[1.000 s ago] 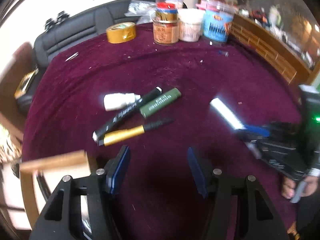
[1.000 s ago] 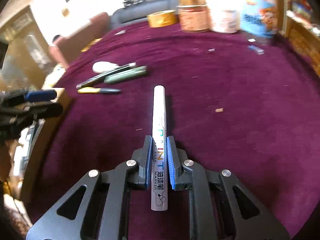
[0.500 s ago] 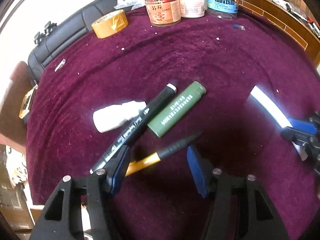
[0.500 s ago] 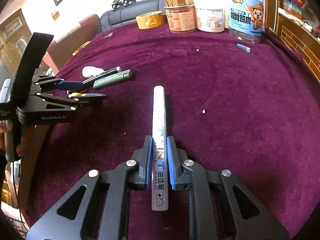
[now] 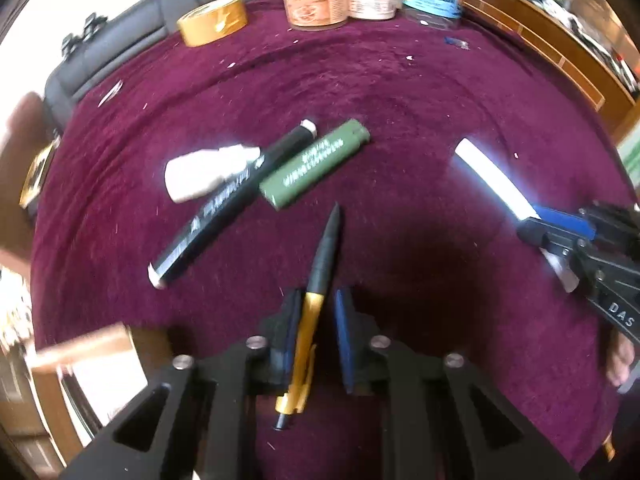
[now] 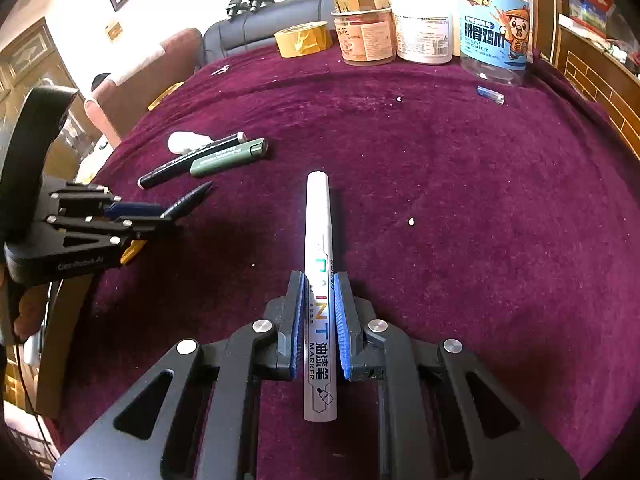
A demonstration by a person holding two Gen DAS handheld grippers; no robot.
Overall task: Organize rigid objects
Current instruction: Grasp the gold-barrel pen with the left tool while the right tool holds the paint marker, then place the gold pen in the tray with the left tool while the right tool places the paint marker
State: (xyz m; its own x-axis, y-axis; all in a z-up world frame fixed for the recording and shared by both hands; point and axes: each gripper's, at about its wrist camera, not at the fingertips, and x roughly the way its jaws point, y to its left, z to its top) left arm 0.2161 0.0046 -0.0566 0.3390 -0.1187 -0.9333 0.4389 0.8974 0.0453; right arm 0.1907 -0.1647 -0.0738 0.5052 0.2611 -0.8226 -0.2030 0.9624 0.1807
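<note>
On the maroon cloth [image 5: 400,92], my left gripper [image 5: 318,296] has its jaws closing on a gold and black pen [image 5: 326,256]. The pen lies along the fingers with its black tip pointing away. The right wrist view shows that same left gripper [image 6: 136,216] with the pen [image 6: 188,200] sticking out. My right gripper [image 6: 320,280] is shut on a white paint marker [image 6: 318,216] held just over the cloth. A black marker [image 5: 228,204], a green lighter [image 5: 316,164] and a small white bottle [image 5: 200,172] lie together beyond the left gripper.
A roll of yellow tape [image 5: 212,20] and several jars [image 6: 494,28] stand along the far edge of the table. A small blue piece [image 6: 490,95] lies near the jars. The cloth's edge and wooden furniture [image 5: 88,344] are close at the left.
The left gripper dropped onto the gold pen and its jaws closed in from wide apart. The pen turned from slanting across to lying along the fingers. The right gripper kept still with the white marker.
</note>
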